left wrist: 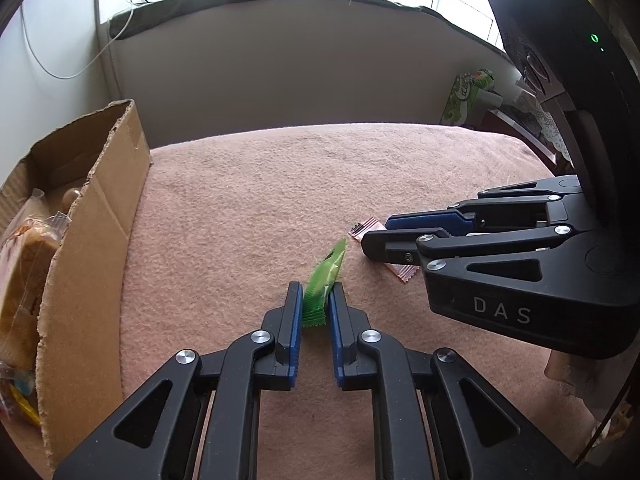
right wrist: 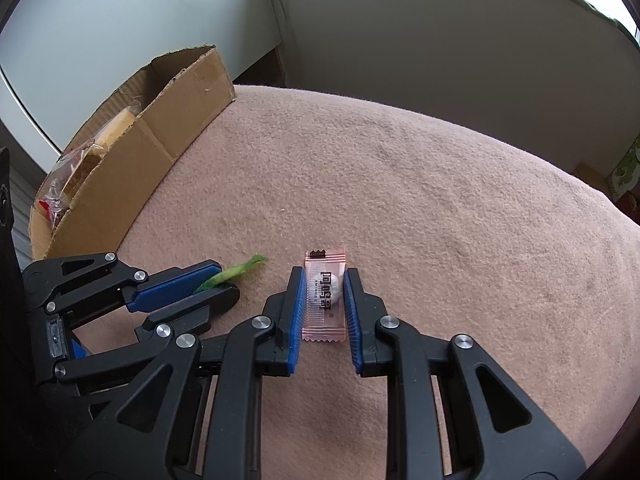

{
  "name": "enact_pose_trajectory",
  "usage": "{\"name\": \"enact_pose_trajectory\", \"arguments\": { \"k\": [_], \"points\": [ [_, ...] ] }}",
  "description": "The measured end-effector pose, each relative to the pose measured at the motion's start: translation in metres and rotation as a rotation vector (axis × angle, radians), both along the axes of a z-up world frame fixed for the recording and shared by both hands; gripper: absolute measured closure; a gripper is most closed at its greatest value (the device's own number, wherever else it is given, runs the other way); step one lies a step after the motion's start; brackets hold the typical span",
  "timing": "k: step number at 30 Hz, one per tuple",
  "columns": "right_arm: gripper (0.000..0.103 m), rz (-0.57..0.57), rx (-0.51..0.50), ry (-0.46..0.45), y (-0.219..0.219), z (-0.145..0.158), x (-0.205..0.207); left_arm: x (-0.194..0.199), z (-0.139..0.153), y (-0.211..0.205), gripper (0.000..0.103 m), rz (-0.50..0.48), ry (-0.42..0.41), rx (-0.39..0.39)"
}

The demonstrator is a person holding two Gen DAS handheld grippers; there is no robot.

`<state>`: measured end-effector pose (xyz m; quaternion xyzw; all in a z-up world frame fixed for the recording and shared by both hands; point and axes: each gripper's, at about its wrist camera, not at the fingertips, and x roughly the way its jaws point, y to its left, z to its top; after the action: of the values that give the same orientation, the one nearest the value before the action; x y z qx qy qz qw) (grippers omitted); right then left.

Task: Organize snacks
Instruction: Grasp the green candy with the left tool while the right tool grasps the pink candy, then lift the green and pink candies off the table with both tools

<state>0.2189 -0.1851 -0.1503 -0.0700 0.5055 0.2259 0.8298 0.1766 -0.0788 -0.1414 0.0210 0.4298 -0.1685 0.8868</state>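
A cardboard box (right wrist: 132, 152) holding wrapped snacks was seen on the pink-blanketed bench (right wrist: 400, 184). Right of the box, the left gripper (left wrist: 316, 300) was clamped on a green packet (left wrist: 325, 280); farther right, a pink sachet (right wrist: 324, 296) was bracketed, seemingly pinched, by the right gripper (right wrist: 323, 286).

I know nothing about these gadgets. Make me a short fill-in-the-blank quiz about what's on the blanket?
The left hand-held gripper closes around a ____ candy.
The right hand-held gripper straddles a ____ candy.
Other snacks already sit in the ____ box.

Missing words: green; pink; cardboard
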Motion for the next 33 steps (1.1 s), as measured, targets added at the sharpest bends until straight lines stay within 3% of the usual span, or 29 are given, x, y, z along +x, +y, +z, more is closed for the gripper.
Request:
{"name": "enact_pose_trajectory", "arguments": {
  "k": [6,11,13,15,20,25,33],
  "points": [
    [0.084,-0.004,0.003,-0.022,-0.001,-0.002,-0.006,0.002,0.001,0.005,0.098,0.024,-0.001,-0.039],
    [0.083,0.008,-0.011,-0.025,0.0,-0.002,-0.006,0.004,-0.001,0.0,0.098,0.007,0.014,-0.026],
    [0.083,0.005,-0.004,-0.022,-0.001,-0.001,-0.005,0.006,0.0,-0.001,0.088,0.013,0.012,-0.019],
    [0.083,0.0,0.008,-0.019,-0.003,-0.001,-0.005,0.007,0.001,-0.005,0.087,0.018,0.005,-0.009],
    [0.083,0.008,0.016,-0.018,-0.007,-0.002,-0.004,0.013,-0.001,-0.012,0.088,-0.002,-0.001,0.0],
    [0.083,0.013,0.022,-0.019,-0.009,-0.002,-0.005,0.013,0.0,-0.006,0.096,0.017,-0.002,-0.001],
    [0.083,-0.012,0.042,-0.033,-0.019,0.002,-0.015,0.0,0.01,-0.002,0.097,0.023,-0.039,-0.012]
  ]
}}
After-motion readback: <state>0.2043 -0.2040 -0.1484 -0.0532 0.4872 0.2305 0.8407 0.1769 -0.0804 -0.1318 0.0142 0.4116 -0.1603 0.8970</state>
